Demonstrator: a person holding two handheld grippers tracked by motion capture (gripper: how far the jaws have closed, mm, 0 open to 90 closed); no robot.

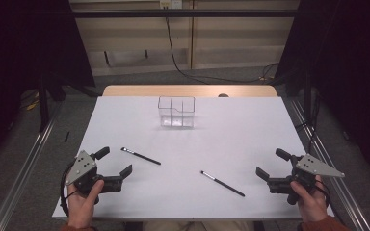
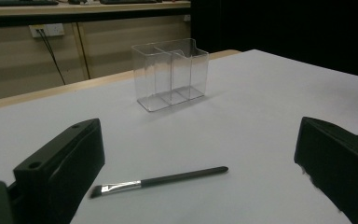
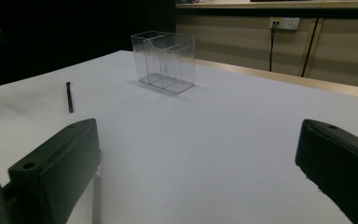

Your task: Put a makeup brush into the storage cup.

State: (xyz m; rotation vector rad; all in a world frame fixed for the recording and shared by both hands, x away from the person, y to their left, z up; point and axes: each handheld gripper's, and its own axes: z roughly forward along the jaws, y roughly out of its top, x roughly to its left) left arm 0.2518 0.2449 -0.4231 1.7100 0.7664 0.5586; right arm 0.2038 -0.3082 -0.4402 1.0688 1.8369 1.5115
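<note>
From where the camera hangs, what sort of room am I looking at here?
Probably a lab set up for recording handling tasks, not a home. A white-topped table stands between dark curtains, a person holds two grippers, left and right, and only two brushes and a clear organiser lie out.

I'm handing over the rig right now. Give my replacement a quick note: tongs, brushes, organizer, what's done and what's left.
Left tongs: open, empty, low over the table's near left corner.
Right tongs: open, empty, near right edge.
Left brush: flat on the white table, just ahead of the left tongs, bristle end toward the left.
Right brush: flat, near centre, between the two tongs and closer to the right.
Clear organizer: upright at the far middle, compartments look empty.
Done: nothing gripped yet.
Left: probably pick up each brush and stand it in the organizer.
</note>
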